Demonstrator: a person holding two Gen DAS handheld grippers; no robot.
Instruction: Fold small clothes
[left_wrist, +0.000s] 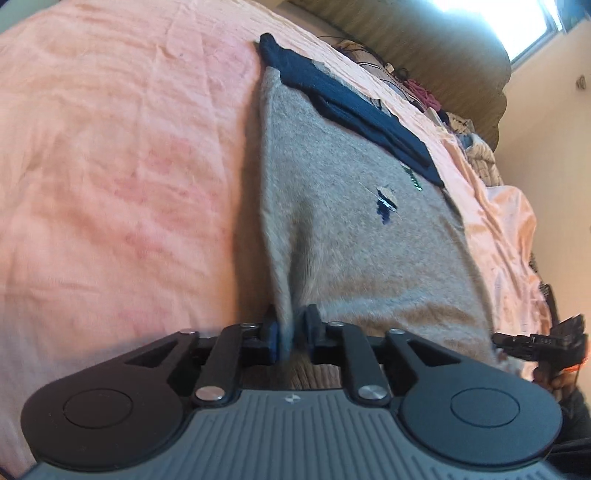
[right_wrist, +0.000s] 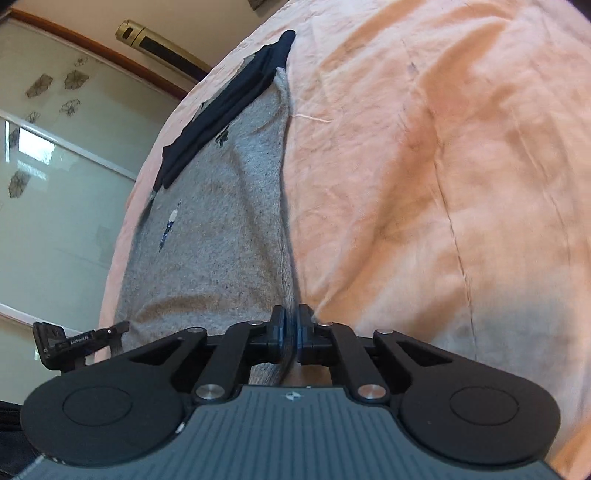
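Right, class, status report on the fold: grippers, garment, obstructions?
Left gripper and right gripper each pinch the grey knitted garment at a near corner. Dark navy folded cloth lies on its far end.

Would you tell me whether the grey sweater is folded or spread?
Mostly spread: the grey sweater lies flat on the bed sheet, near corners pinched.

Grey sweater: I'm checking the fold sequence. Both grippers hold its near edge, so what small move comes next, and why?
Probably carry the near edge forward toward the navy collar. The left gripper and right gripper each pinch a near corner of the grey sweater, which lies on the pink sheet.
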